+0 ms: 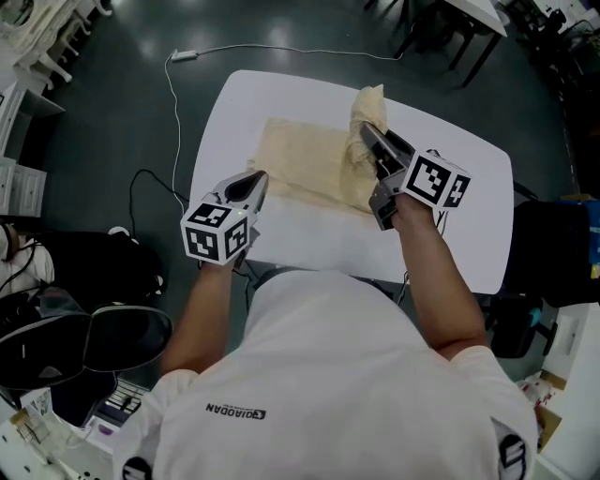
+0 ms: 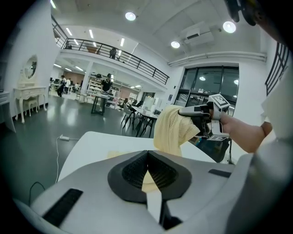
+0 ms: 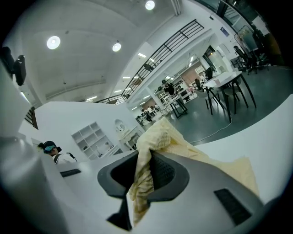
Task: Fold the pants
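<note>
Pale yellow pants (image 1: 309, 159) lie spread on the white table (image 1: 450, 244). My right gripper (image 1: 364, 129) is shut on a bunched part of the pants and holds it raised above the pants' right end. In the right gripper view the cloth (image 3: 160, 132) hangs out between the pads of the right gripper (image 3: 149, 153). My left gripper (image 1: 257, 176) sits at the near-left corner of the pants, jaws together. In the left gripper view yellow cloth shows between the pads of the left gripper (image 2: 146, 153). The lifted pants (image 2: 171, 130) and the right gripper (image 2: 183, 111) appear ahead.
A white cable (image 1: 173, 94) runs over the dark floor left of the table. Black gear (image 1: 84, 272) lies on the floor at the left. Dark tables and chairs (image 1: 450, 28) stand beyond the far edge. Another person (image 3: 48, 148) stands off to the side.
</note>
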